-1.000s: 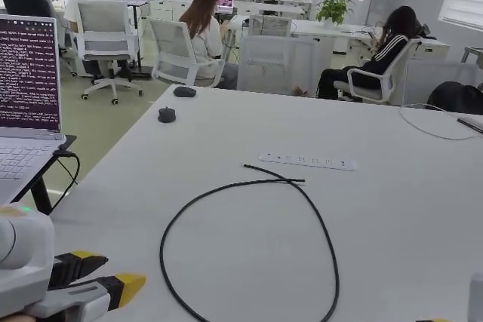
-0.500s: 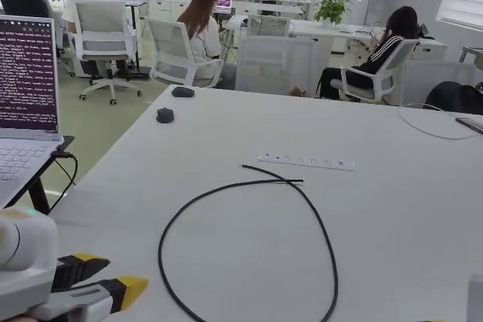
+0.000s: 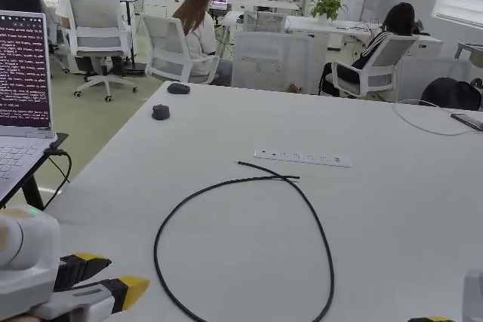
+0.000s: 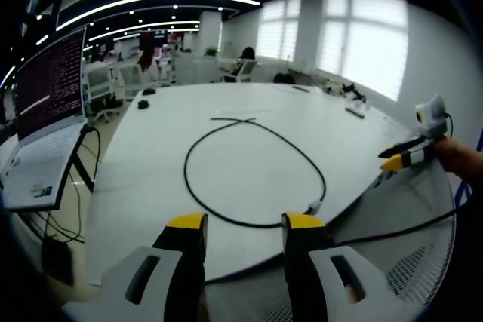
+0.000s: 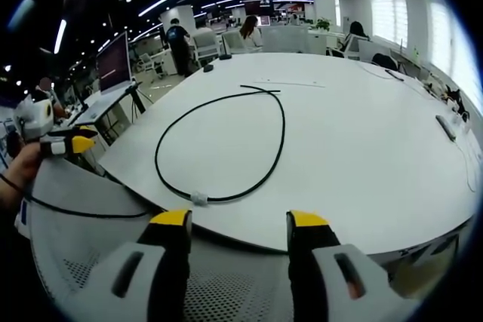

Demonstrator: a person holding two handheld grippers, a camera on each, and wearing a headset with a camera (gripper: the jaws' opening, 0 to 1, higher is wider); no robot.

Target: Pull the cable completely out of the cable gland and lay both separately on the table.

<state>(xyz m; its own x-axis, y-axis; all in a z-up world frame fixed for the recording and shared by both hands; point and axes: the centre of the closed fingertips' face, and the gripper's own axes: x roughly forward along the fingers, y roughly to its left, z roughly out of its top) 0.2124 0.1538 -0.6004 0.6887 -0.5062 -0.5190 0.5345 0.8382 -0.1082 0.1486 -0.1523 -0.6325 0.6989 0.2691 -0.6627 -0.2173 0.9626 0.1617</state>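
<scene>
A long black cable (image 3: pixel 330 262) lies in a wide loop on the white table (image 3: pixel 392 209), its two ends crossing at the far side. In the gripper views a small pale cable gland (image 4: pixel 313 207) (image 5: pixel 198 197) sits on the cable (image 4: pixel 186 162) (image 5: pixel 283 133) near the table's front edge. My left gripper (image 3: pixel 113 275) (image 4: pixel 245 224) is open and holds nothing, hovering off the front left edge. Off the front right edge, my right gripper (image 5: pixel 240 220) (image 3: pixel 434 320) is open and holds nothing too.
A white power strip (image 3: pixel 302 158) lies beyond the loop. Two dark mice (image 3: pixel 161 112) sit at the far left, a phone (image 3: pixel 468 121) at the far right. A laptop (image 3: pixel 19 96) stands left of the table. People sit at desks behind. A mesh seat (image 5: pixel 226 284) is below the grippers.
</scene>
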